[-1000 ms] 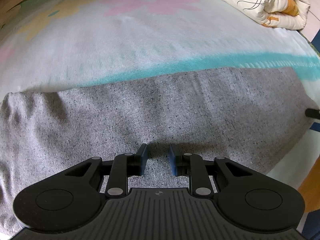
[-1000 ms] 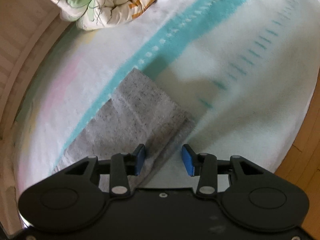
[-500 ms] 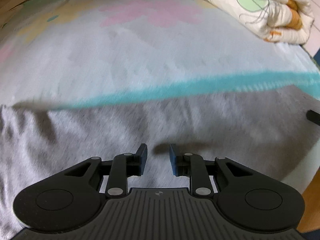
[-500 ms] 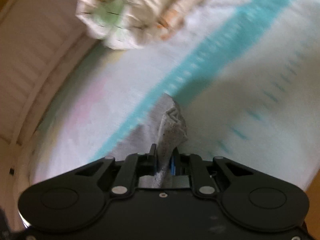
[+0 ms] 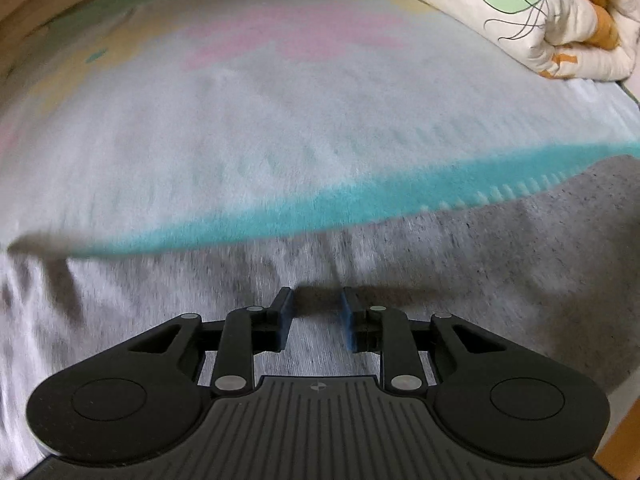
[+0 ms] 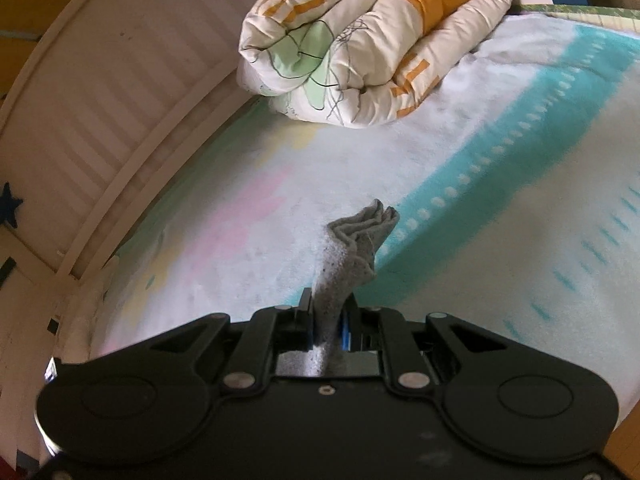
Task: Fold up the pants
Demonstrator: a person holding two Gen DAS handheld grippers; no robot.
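On the bed, right gripper fingers pinch only a bunched corner of the grey pants; left gripper fingers gape narrowly, holding nothing, so the cloth may slip or fold skewed.

My pants are soft, speckled grey cloth. The blanket under them looks fuzzy. The quilt is puffy cloth. My claws are matt black plastic.
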